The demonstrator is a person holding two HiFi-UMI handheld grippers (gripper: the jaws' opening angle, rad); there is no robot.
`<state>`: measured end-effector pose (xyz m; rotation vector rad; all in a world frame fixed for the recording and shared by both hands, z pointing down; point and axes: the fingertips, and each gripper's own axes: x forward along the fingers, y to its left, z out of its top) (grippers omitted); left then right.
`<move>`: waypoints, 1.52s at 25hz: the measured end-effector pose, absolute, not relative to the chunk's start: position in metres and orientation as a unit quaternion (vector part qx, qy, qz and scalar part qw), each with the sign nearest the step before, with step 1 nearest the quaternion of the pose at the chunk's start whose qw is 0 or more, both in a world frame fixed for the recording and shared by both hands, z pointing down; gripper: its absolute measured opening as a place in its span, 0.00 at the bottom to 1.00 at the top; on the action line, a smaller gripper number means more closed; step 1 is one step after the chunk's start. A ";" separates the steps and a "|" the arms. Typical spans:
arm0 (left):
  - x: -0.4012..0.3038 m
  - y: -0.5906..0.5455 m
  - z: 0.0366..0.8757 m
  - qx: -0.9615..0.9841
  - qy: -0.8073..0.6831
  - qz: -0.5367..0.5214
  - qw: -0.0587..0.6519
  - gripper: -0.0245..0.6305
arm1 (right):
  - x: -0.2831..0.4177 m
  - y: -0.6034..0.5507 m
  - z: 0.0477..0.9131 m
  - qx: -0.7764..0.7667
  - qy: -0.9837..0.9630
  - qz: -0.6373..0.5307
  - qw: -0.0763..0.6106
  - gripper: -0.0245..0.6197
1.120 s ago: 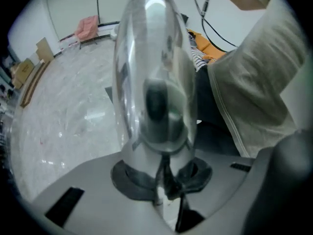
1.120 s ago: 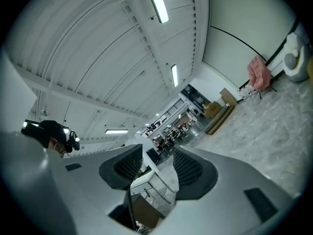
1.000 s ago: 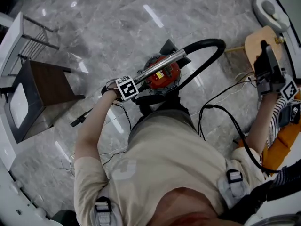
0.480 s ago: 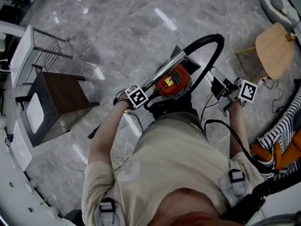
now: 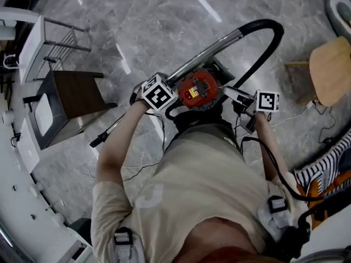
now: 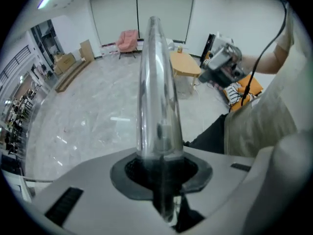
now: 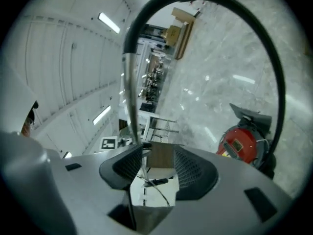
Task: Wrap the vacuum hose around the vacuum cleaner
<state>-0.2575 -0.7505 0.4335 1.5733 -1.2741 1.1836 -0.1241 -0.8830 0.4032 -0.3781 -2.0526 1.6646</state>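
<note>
Directly beneath the head camera, the person's beige shirt (image 5: 192, 196) fills the lower frame, and both arms reach toward the red vacuum cleaner (image 5: 198, 88), which stands on the marble floor (image 5: 137, 21) at the person's feet. The left gripper (image 5: 167, 86) sits just left of the vacuum cleaner and points steeply down. Its jaws are pinched onto the metal wand (image 5: 211, 51), and its own view shows the shiny tube clamped between the pads and rising away from them. The right gripper (image 5: 230, 93) hovers just right of the vacuum cleaner, close to its body. Its jaws are spread with nothing pressed between them, and only distant furniture shows through the gap.

From the left gripper the wand slants away over the vacuum cleaner toward the upper right. There the black vacuum hose (image 5: 271, 43) bends over in a wide arch and runs back down to the vacuum cleaner's right side. It is not wound around the body.

Farther out, a dark brown table (image 5: 77, 95) stands left of the vacuum cleaner, with a white rack (image 5: 41, 43) beyond it. A wooden chair (image 5: 332, 70) stands well apart to the vacuum cleaner's right.
</note>
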 end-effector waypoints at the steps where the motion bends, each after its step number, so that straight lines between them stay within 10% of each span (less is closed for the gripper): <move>1: -0.262 -0.758 0.421 0.618 -0.509 0.456 0.387 0.18 | -0.119 -0.900 0.421 -0.104 -0.744 0.613 0.243 0.35; 12: -0.302 -0.732 0.277 0.609 -0.593 0.392 0.350 0.18 | -0.084 -0.993 0.489 0.066 -0.749 0.611 0.247 0.35; 20: -0.290 -0.656 0.374 0.620 -0.567 0.366 0.400 0.18 | -0.133 -0.882 0.409 -0.059 -0.774 0.612 0.154 0.35; 38: -0.204 -0.647 0.413 0.760 -0.469 0.242 0.381 0.19 | -0.105 -0.648 0.396 0.001 -0.756 0.632 0.170 0.35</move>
